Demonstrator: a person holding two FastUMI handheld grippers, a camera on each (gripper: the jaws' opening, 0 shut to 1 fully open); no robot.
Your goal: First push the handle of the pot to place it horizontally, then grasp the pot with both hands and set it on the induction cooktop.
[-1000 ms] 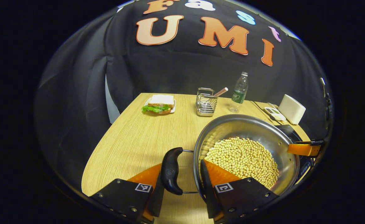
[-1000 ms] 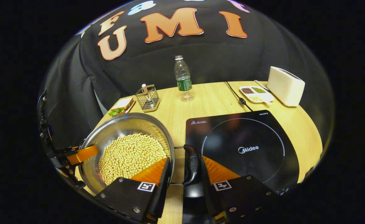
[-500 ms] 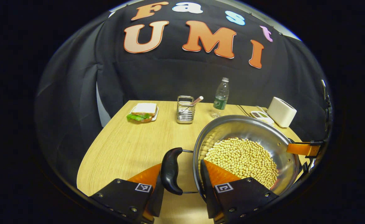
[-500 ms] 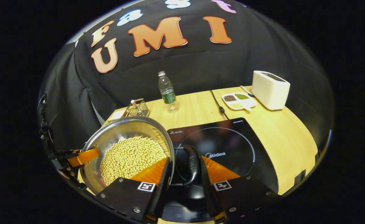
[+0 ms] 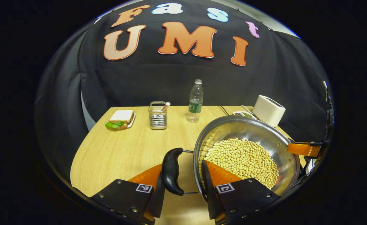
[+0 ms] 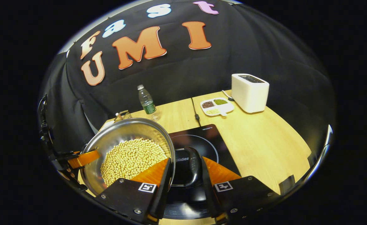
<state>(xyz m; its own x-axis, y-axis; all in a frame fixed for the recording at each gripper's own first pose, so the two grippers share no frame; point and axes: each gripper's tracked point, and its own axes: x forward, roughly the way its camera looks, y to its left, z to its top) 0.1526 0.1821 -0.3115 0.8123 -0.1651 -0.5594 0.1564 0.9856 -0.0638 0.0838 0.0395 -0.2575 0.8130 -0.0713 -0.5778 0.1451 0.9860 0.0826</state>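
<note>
Both views are evenly lit from above, bright on the wooden bench (image 5: pixel 117 150) and dim toward the dark cloth wall, which swallows most of the light. The steel pot (image 5: pixel 249 131) throws soft glare along its inner wall and rim in the left gripper view, and the same sheen shows on the pot in the right gripper view. The glossy induction cooktop (image 6: pixel 202 140) mirrors pale patches of overhead light. Shadows are short and soft, lying close under the things. The fisheye lens bends the bench edge into a curve and stretches everything near the rim. Focus is sharp across both views, with no motion blur visible.
</note>
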